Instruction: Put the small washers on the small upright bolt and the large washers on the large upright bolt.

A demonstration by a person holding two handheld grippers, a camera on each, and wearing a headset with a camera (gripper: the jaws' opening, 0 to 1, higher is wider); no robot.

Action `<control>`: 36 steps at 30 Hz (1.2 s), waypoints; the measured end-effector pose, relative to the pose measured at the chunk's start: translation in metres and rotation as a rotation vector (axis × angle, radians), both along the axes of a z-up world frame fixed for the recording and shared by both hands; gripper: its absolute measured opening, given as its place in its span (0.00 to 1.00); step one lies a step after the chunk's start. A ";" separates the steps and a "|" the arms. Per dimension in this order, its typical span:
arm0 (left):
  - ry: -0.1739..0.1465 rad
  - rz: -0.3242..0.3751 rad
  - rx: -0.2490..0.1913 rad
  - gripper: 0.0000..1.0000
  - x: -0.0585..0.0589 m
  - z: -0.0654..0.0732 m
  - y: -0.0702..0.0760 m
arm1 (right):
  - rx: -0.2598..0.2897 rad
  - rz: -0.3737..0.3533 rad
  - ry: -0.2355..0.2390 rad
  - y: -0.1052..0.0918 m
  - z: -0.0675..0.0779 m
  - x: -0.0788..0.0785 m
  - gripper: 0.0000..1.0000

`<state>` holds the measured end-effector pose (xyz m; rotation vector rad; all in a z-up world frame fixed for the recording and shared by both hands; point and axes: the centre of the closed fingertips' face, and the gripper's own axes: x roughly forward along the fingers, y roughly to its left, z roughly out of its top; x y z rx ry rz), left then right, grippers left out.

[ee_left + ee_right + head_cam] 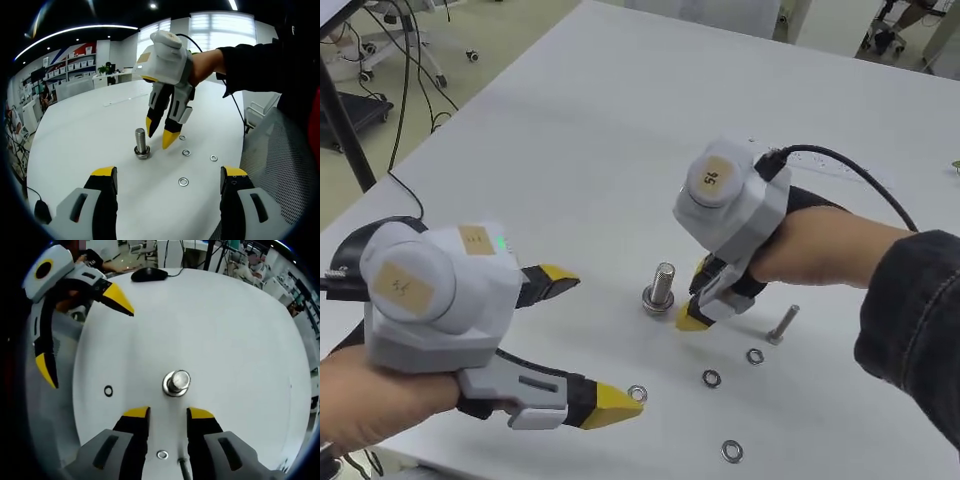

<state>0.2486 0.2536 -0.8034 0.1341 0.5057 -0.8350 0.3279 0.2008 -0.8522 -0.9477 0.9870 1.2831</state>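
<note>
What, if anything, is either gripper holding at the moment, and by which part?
Nothing is held. The left gripper is wide open and empty; the right gripper, jaws apart, hovers empty beside the large bolt. Loose washers lie on the table.

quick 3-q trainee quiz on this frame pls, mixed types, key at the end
1. True or false: the left gripper is wide open.
2. In the right gripper view, what stands just ahead of the right gripper? A) large upright bolt B) cup C) screwdriver
3. In the head view, how many loose washers lie on the table?
Key: 1 true; 2 A; 3 four.
</note>
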 end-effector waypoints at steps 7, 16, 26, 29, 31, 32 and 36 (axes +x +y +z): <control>0.002 -0.003 -0.001 0.85 -0.001 0.000 0.000 | 0.024 -0.015 0.003 -0.008 0.006 -0.010 0.30; 0.005 -0.015 0.001 0.85 -0.002 0.000 -0.002 | 0.049 -0.037 0.013 -0.019 0.013 -0.026 0.30; 0.005 -0.022 0.004 0.85 -0.001 0.000 -0.003 | 0.058 -0.070 0.026 -0.034 0.014 -0.039 0.30; 0.005 -0.026 0.005 0.85 -0.002 0.000 -0.004 | 0.060 -0.080 0.034 -0.038 0.013 -0.044 0.30; 0.004 -0.026 0.005 0.85 -0.002 0.000 -0.004 | 0.061 -0.087 0.038 -0.042 0.012 -0.047 0.30; 0.003 -0.025 0.004 0.85 -0.002 0.000 -0.004 | 0.060 -0.089 0.040 -0.043 0.011 -0.048 0.30; 0.003 -0.027 0.004 0.85 -0.002 0.001 -0.004 | 0.059 -0.102 0.050 -0.050 0.008 -0.057 0.30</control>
